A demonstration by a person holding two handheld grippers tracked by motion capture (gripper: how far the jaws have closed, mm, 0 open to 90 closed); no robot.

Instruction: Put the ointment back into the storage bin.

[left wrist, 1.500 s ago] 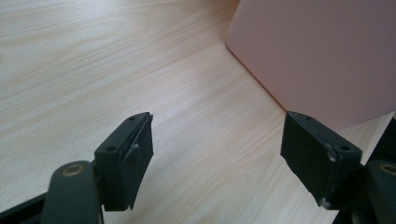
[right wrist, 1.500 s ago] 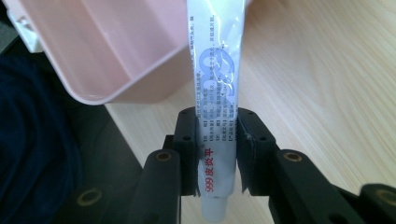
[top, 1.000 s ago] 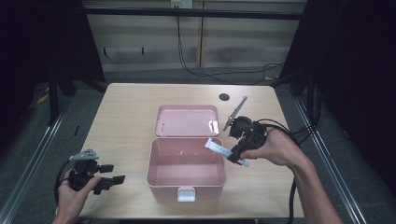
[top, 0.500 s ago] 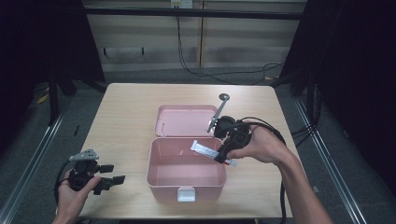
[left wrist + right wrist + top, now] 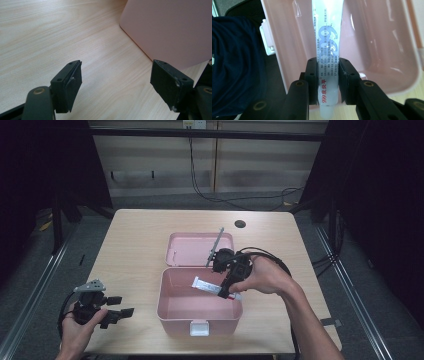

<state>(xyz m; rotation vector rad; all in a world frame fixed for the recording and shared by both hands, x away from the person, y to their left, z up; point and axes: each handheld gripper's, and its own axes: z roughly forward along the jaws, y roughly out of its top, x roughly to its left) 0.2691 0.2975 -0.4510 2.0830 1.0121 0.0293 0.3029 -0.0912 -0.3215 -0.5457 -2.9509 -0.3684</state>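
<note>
Now your right claw [image 5: 226,289], clamped on the ointment tube [image 5: 327,55], is carrying it from beside the pink box [image 5: 172,312] to over its open tray, probably for dropping in. Your left claw [image 5: 117,82] is resting apart on the bench [image 5: 135,250].

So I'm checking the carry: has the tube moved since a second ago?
Yes. The white tube, clamped in the right gripper, has moved left from past the pink box's right wall to over its inside.
</note>
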